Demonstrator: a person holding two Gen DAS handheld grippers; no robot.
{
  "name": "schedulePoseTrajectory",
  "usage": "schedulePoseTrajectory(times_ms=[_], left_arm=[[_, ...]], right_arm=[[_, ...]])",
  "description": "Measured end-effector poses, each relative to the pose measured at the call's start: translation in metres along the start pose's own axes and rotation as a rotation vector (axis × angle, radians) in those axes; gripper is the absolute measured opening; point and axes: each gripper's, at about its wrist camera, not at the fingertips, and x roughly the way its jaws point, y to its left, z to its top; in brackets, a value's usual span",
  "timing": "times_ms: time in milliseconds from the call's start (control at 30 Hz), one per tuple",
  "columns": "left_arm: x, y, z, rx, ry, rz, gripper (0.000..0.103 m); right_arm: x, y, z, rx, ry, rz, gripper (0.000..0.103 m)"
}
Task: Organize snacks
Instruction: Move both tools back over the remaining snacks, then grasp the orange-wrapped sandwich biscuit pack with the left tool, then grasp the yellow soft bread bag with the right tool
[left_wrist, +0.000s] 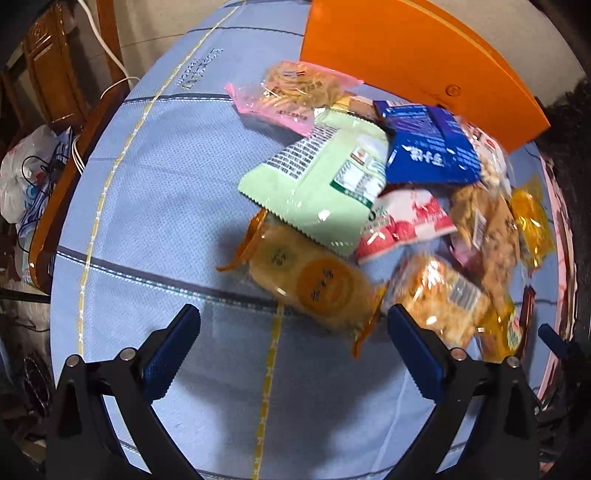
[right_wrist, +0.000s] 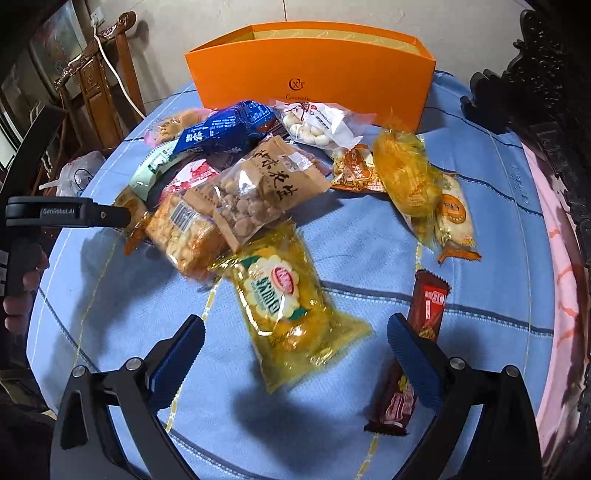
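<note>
A pile of snack packets lies on a blue tablecloth (right_wrist: 369, 240) in front of an open orange box (right_wrist: 314, 77), also in the left wrist view (left_wrist: 406, 55). My left gripper (left_wrist: 295, 328) is open and empty, just short of an orange cracker packet (left_wrist: 314, 280); a pale green bag (left_wrist: 321, 177) and a dark blue bag (left_wrist: 428, 151) lie beyond. My right gripper (right_wrist: 295, 339) is open and empty, its fingers on either side of a yellow packet (right_wrist: 288, 310). A brown peanut bag (right_wrist: 258, 188) lies behind it.
Two dark red bars (right_wrist: 428, 302) (right_wrist: 395, 402) lie by the right gripper's right finger. A pink packet (left_wrist: 291, 96) sits at the far left of the pile. Wooden chairs (left_wrist: 62, 74) and a white plastic bag (left_wrist: 26, 170) stand left of the table; dark carved furniture (right_wrist: 546, 92) stands on the right.
</note>
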Motion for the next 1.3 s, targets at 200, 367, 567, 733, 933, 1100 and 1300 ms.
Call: schedulePoseTrajectory(times_ms=[200, 367, 567, 733, 933, 1100, 1300], left_arm=[[0.015, -0.002, 0.016, -0.041, 0.027, 0.005, 0.099], [0.027, -0.002, 0.025, -0.062, 0.053, 0.009, 0.099], [0.025, 0.002, 0.023, -0.04, 0.06, 0.028, 0.071], [0.015, 0.016, 0.016, -0.064, 0.08, -0.04, 0.036], [-0.009, 0.016, 0.007, 0.009, -0.009, -0.021, 0.029], [-0.029, 0.004, 0.001, 0.082, -0.048, -0.012, 0.029], [-0.035, -0.021, -0.019, 0.139, -0.035, -0.022, 0.029]], right_arm=[[0.004, -0.003, 0.008, 0.002, 0.003, 0.026, 0.099], [0.008, -0.002, 0.01, -0.007, 0.012, 0.036, 0.099], [0.009, -0.001, 0.011, -0.009, 0.016, 0.042, 0.099], [0.008, -0.002, 0.011, -0.002, 0.017, 0.041, 0.099], [0.003, 0.0, 0.012, -0.015, 0.009, 0.04, 0.099], [0.007, 0.0, 0.009, -0.023, 0.029, 0.045, 0.1], [0.029, 0.016, 0.013, -0.152, 0.084, -0.024, 0.094]])
